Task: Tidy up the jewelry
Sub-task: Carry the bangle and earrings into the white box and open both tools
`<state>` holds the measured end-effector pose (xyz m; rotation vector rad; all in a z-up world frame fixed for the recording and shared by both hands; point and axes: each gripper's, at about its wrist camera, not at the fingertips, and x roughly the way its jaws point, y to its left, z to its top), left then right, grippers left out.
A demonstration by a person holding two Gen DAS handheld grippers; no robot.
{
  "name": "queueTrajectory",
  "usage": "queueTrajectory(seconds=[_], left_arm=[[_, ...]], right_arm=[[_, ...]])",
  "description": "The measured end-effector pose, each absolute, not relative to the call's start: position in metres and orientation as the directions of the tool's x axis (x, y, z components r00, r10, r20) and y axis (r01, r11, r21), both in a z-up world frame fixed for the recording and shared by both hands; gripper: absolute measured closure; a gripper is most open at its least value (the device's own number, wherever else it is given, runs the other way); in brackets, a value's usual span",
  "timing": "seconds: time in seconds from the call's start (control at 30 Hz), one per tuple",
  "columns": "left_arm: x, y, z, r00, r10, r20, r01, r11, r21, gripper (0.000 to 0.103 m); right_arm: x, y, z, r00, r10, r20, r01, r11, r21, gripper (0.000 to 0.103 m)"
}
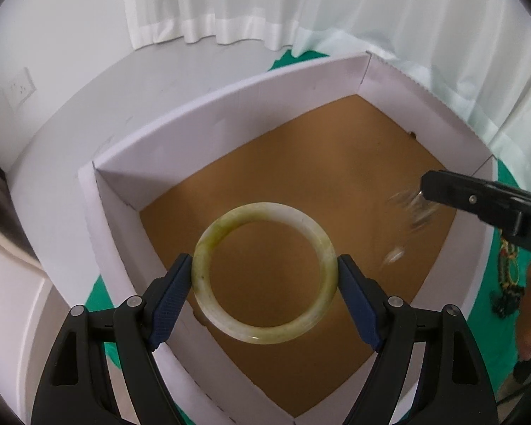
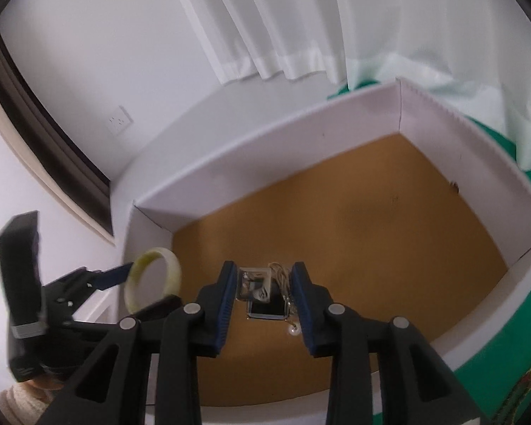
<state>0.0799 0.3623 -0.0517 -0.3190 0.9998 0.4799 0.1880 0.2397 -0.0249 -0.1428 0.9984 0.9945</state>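
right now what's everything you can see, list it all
bangle: 1, pale green and white, clamped between the left gripper's fingers above the box
box: 1, white walls with a brown floor, on the green cloth
small packet with chain and pearl: 1, clear packet, pale chain, white pearl, between the right gripper's fingers over the box floor
green cloth: 1, under and around the box
beaded jewelry: a heap, green and dark, on the cloth right of the box
curtain: 1, white, behind the box
wall socket: 1, white, on the wall at left
left gripper: black with blue pads, shut on the bangle
right gripper: black with blue pads, shut on the packet
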Motion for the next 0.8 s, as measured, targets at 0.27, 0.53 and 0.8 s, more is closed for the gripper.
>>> queueTrajectory(seconds=[0.27,0.53,0.8], left_arm=[[0.075,0.342,-0.037,0.533,0.295,-0.793,-0.496,0.868,-0.01,0.006],[0.053,0.294,-0.013,0.619,0.24,-0.748,-0.435,0.898,-0.072,0.004],[0.035,0.168,-0.027,0.666,0.041,-0.745,-0.19,0.975,-0.117,0.003]], right_arm=[[0.172,0.195,-0.007,0.311,0.6,-0.737,-0.727,0.65,0.222,0.029],[0.105,0.084,-0.017,0.493,0.484,-0.723,-0.694,0.72,0.01,0.023],[0.069,-0.069,-0.077,0.636,0.223,-0.739,-0.439,0.892,-0.108,0.023]])
